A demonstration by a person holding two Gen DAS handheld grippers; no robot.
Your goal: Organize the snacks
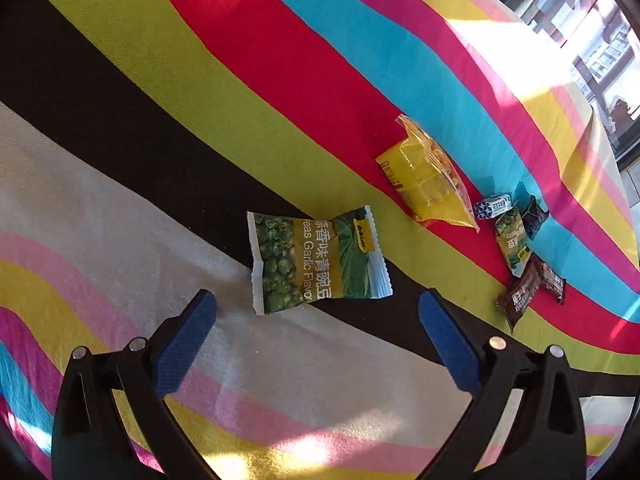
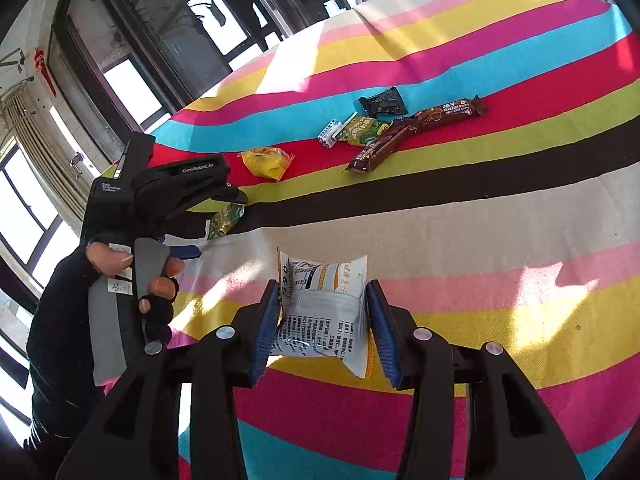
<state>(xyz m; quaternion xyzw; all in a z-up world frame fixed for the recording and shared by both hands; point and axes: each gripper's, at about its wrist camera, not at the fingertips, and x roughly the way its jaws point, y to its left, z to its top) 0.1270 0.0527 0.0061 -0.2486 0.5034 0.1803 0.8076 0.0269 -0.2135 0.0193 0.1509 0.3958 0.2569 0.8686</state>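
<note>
While clamped in the right tool [image 2: 324,320], a white packet [image 2: 320,312]; left tool [image 1: 318,344] apart.

In the right wrist view, the green pea packet [image 2: 225,221] at centre left is half hidden under the left gripper [image 2: 188,216], and the person's hand [image 2: 132,280] is cut off at the lower left. The white packet's [image 2: 322,312] small print is too fine to read. In the left wrist view, the small snacks [image 1: 516,240] at right are too small to identify.

Right hand-held gripper [image 2: 324,320] clamps a white snack packet [image 2: 320,312] – over the striped tablecloth [image 2: 480,220].
</note>
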